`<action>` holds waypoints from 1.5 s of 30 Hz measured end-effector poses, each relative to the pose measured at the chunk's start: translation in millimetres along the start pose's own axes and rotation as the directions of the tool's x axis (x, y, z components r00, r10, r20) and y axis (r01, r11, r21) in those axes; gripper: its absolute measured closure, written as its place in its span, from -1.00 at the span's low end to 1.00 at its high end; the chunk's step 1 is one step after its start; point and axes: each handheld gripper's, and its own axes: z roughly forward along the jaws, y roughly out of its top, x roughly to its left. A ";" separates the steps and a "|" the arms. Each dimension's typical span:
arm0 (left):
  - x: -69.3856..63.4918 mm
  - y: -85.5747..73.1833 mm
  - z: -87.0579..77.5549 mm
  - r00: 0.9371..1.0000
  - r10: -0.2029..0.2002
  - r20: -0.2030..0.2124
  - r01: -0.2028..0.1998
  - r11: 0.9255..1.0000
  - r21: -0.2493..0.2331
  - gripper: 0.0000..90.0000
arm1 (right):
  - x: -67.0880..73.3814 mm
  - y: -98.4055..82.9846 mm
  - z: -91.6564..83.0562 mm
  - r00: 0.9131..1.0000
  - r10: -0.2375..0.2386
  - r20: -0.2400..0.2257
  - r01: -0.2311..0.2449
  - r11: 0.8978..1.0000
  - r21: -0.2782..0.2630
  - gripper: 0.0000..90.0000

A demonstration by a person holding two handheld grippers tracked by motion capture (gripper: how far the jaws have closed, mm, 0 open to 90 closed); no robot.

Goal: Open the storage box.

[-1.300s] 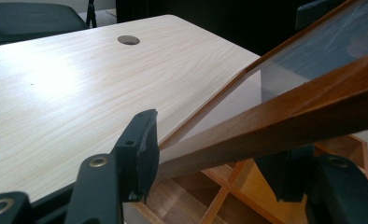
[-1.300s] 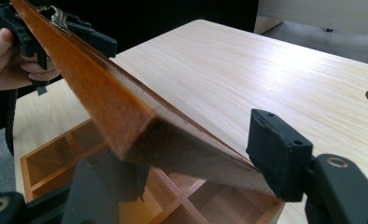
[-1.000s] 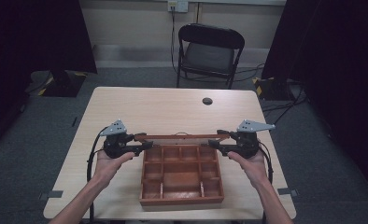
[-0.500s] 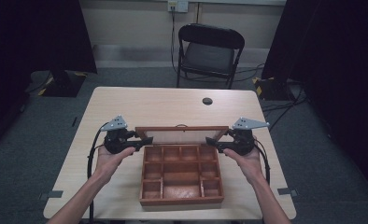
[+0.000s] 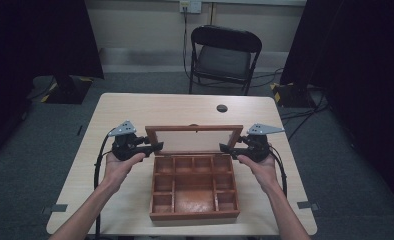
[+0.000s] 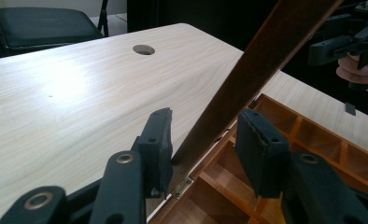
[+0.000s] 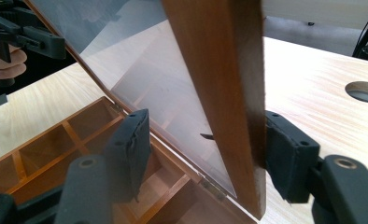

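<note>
A wooden compartment box [image 5: 185, 216] lies at the table's near middle. Its glass-paned lid [image 5: 194, 129] stands raised, hinged along the far side. My left gripper [image 5: 155, 146] is at the lid's left end, open, and the side rail [image 6: 247, 79] passes between its jaws and leans on the left pad [image 6: 161, 140]. At the lid's right end my right gripper [image 5: 226, 148] is open too. There the frame [image 7: 224, 93] runs between the jaws and rests against the right pad [image 7: 287, 156]. The divided compartments [image 7: 46, 149] look bare.
The pale wooden table [image 5: 135, 110] has a round cable hole [image 5: 222, 108] behind the box. A black folding chair [image 5: 224, 55] stands beyond the far edge. Cables trail from both grippers down the table's sides.
The lid has swung up from nearly flat to steeply raised. Both grippers moved with its ends, towards the near side of the table.
</note>
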 end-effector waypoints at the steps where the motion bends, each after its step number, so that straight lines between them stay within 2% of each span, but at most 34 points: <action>1: 0.8 -0.4 0.6 1.000 0.000 0.002 0.000 1.000 0.000 0.25 | -1.4 -0.2 1.6 1.000 0.003 -0.004 -0.003 1.000 0.001 -0.13; 7: 3.7 -4.9 4.0 1.000 -0.013 -0.004 0.013 1.000 0.010 0.26 | -9.4 -1.6 7.2 1.000 0.014 -0.020 -0.014 1.000 0.003 0.03; 11: 6.8 -9.5 5.2 1.000 -0.019 -0.020 0.019 0.999 0.025 0.28 | -11.2 -1.6 8.7 1.000 0.018 -0.018 -0.018 1.000 0.002 0.05; 16: 13.0 -13.8 8.6 0.999 -0.045 -0.012 0.045 0.999 0.018 0.29 | -13.4 -1.0 11.1 1.000 0.017 -0.020 -0.017 1.000 -0.002 0.04; 19: 14.9 -12.9 9.9 0.999 -0.036 -0.015 0.036 0.999 0.019 0.34 | -14.8 -1.5 13.1 1.000 0.025 -0.013 -0.026 1.000 -0.003 0.02; 22: 17.9 -12.4 11.3 0.999 -0.047 -0.011 0.047 0.999 0.014 0.36 | -16.4 -2.6 16.2 0.999 0.047 -0.009 -0.047 0.999 0.000 -0.05; 27: 22.0 -10.3 14.2 0.998 -0.055 -0.014 0.055 0.998 0.017 0.38 | -19.8 -2.9 18.9 0.999 0.055 -0.002 -0.055 0.999 0.001 0.00; 29: 24.3 -8.8 16.1 0.998 -0.058 -0.021 0.058 0.998 0.021 0.39 | -20.9 -2.6 19.7 0.997 0.071 -0.004 -0.071 0.997 -0.001 -0.02; 31: 26.0 -7.2 18.7 0.998 -0.064 -0.030 0.065 0.998 0.024 0.38 | -20.4 -2.0 20.8 0.998 0.068 0.006 -0.068 0.998 0.007 -0.04; 36: 32.8 -6.3 25.1 0.996 -0.087 -0.026 0.087 0.996 0.015 0.40 | -23.2 -2.6 21.4 0.997 0.074 0.016 -0.074 0.997 0.012 0.06; 41: 38.8 -6.8 29.2 0.994 -0.104 -0.021 0.105 0.994 0.018 0.42 | -26.2 -3.5 24.2 0.997 0.077 0.031 -0.077 0.997 0.008 0.07; 45: 40.5 -12.0 33.2 0.993 -0.113 -0.015 0.114 0.993 0.044 0.40 | -28.7 -4.2 25.1 0.995 0.092 0.026 -0.092 0.996 -0.001 0.10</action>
